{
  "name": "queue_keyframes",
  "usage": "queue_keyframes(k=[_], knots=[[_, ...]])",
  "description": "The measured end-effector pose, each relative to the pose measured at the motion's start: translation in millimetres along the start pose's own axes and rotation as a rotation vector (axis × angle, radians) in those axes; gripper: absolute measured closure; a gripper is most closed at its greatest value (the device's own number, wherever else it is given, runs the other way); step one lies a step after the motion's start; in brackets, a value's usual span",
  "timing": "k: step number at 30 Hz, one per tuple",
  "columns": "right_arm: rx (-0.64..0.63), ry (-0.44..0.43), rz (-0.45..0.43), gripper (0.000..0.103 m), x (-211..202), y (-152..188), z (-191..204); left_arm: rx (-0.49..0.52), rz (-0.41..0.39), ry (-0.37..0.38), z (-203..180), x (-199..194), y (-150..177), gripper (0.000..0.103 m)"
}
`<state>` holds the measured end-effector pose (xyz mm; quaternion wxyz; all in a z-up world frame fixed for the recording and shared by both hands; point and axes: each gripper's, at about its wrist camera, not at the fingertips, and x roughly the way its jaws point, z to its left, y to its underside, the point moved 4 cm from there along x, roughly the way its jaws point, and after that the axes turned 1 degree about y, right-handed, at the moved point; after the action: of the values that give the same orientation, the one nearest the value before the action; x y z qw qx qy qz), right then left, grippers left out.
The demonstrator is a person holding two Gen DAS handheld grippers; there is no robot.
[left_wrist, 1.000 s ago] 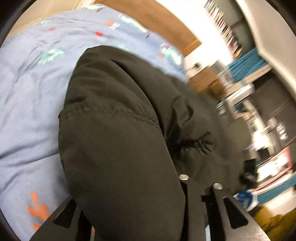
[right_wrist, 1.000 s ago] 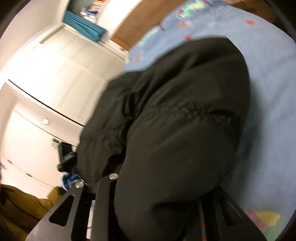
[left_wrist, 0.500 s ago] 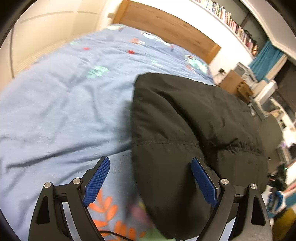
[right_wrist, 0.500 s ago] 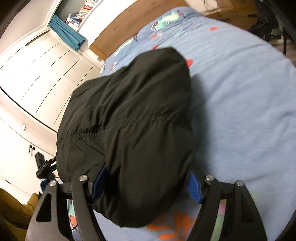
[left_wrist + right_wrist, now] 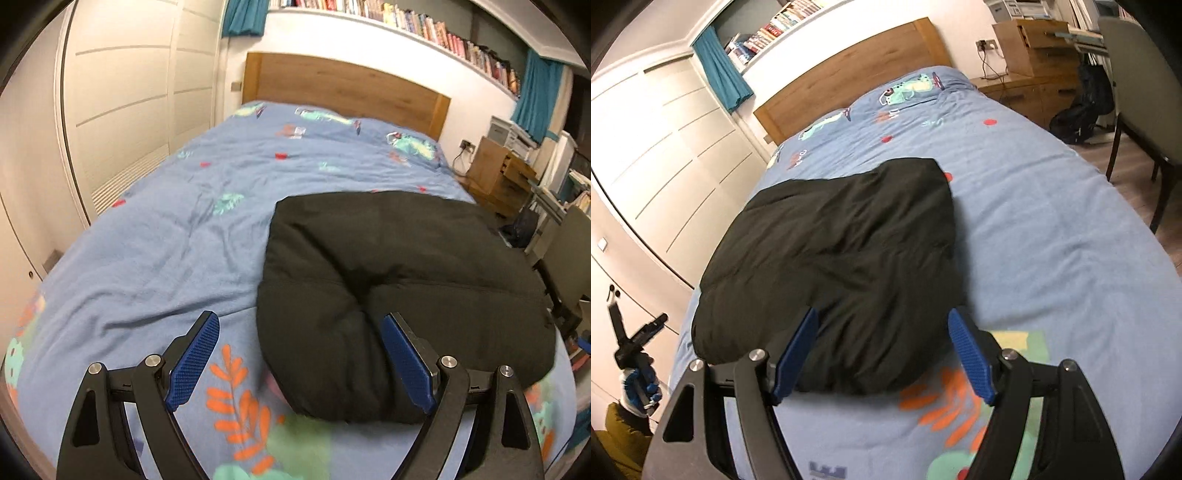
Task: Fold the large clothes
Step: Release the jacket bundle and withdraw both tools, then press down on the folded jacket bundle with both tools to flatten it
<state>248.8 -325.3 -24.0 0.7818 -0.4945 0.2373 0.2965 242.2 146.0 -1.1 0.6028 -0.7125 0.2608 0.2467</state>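
Observation:
A black padded jacket (image 5: 399, 280) lies folded in a thick bundle on the blue patterned bedspread (image 5: 177, 229), near the bed's foot. My left gripper (image 5: 299, 354) is open and empty, its right pad just at the jacket's near left corner. In the right wrist view the jacket (image 5: 842, 258) fills the middle, and my right gripper (image 5: 882, 354) is open and empty, its jaws standing either side of the jacket's near right corner, just in front of it. The left gripper (image 5: 631, 350) also shows at the far left of that view.
A wooden headboard (image 5: 343, 88) stands at the far end of the bed. White wardrobe doors (image 5: 122, 103) run along the left side. A wooden bedside cabinet (image 5: 1030, 55), a dark bag (image 5: 1082, 110) and a chair (image 5: 1145, 92) stand on the right.
Both grippers were shut on the jacket, holding it up. They laid it on the bed, opened and drew back toward the bed's foot.

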Motion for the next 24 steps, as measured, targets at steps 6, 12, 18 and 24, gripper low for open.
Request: queue_keyframes(k=[6, 12, 18, 24], knots=[[-0.060, 0.012, 0.006, 0.031, -23.9, 22.3, 46.6, 0.035, -0.045, 0.005, -20.1, -49.2, 10.9, 0.012], [-0.147, 0.003, 0.017, 0.031, -29.3, 41.7, 93.0, 0.058, -0.071, -0.007, -33.9, -68.7, 21.4, 0.010], [-0.286, 0.017, 0.009, 0.031, -9.7, 45.0, 140.6, 0.078, -0.068, -0.007, -53.4, -48.7, 20.8, 0.009], [-0.347, 0.015, -0.026, 0.031, 35.8, 31.8, 169.9, 0.103, -0.030, -0.007, -75.0, 3.6, 13.8, 0.009]])
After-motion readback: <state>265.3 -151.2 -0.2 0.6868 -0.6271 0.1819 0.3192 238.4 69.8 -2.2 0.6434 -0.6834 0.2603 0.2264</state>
